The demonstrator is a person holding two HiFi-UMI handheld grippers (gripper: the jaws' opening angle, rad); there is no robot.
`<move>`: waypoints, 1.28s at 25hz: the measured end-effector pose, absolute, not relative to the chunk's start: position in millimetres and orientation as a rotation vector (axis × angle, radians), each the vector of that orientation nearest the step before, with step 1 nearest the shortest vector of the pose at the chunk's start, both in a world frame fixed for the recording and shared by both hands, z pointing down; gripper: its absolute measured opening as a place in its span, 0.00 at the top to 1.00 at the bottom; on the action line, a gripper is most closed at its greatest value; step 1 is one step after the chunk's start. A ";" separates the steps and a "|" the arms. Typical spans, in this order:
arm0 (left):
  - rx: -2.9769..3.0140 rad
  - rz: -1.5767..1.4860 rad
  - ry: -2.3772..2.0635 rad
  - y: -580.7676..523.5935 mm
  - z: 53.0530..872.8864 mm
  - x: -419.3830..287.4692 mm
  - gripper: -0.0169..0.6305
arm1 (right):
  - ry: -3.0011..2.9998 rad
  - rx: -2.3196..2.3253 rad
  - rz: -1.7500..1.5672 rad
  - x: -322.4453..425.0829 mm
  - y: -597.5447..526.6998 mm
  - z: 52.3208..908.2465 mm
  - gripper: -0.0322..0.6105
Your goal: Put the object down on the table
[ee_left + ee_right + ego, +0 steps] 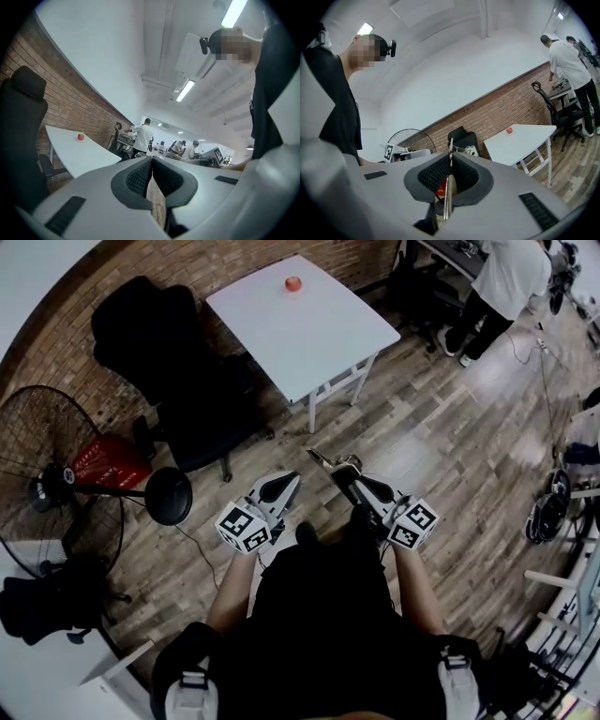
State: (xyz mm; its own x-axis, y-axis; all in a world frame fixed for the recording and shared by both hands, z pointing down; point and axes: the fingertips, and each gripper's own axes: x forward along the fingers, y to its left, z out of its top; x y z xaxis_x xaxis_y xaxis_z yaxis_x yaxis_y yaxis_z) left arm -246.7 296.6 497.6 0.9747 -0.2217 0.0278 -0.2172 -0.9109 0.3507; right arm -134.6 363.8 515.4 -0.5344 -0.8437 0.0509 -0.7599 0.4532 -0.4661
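On the head view, looking steeply down over our own dark clothing, we hold both tools low above the wooden plank floor [450, 427]. The left gripper [287, 482] has its jaws pressed together. The right gripper [345, 480] carries a thin silver metal object [328, 463] that sticks out beyond its tips. Well ahead stands the white rectangular table [309, 334], with a small red round thing [293, 283] near its far edge. A black office chair [155, 334] stands beside the table, a black standing fan [37, 456] and a red basket [108, 463] lie to our left, and a person in a white shirt [511, 273] stands at the top right.

In the left gripper view, the left gripper [151, 164] shows its dark ribbed pads meeting, clenched on nothing. Beyond them we see the table [79, 154], the red thing [80, 137] and the brick wall [70, 108].

In the right gripper view, the right gripper [450, 166] pinches the metal object [450, 151], seen edge-on, upright between the pads. The table [525, 140] is well apart, so the object is held in the air.
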 end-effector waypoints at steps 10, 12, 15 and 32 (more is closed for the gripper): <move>2.788 0.001 -0.302 300.7 495.2 -259.6 0.94 | 2.523 -1.447 -0.604 -144.8 360.5 509.1 0.92; 2.787 0.002 -0.292 302.3 494.3 -262.1 0.94 | 2.527 -1.455 -0.592 -147.5 360.5 506.2 0.92; 2.798 0.007 -0.266 303.8 493.7 -263.4 0.94 | 2.510 -1.472 -0.570 -146.4 359.0 502.3 0.92; 2.791 0.039 -0.318 262.0 502.7 -239.8 0.94 | 2.464 -1.477 -0.609 -111.6 323.6 512.6 0.92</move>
